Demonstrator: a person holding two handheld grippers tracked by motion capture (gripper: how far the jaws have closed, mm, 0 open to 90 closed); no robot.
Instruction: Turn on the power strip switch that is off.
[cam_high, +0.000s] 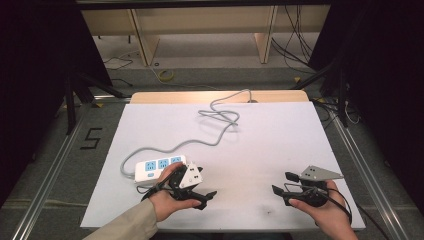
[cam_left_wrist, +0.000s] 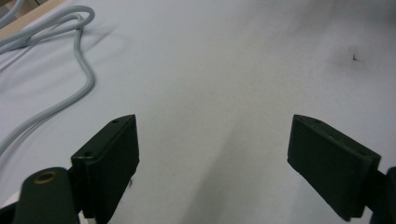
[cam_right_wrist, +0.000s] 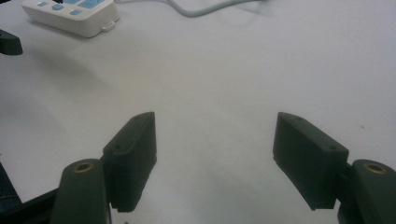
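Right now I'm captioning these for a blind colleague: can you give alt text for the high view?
A person holds an open left gripper and an open right gripper low over a white table, neither holding anything. A white power strip lies beside the left gripper, its grey cable looping toward the far edge.

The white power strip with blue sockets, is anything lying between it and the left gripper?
Nothing visible. The white power strip with blue sockets lies just behind the left gripper, whose open jaws point right across bare white table. Its grey cable trails away toward the far edge.
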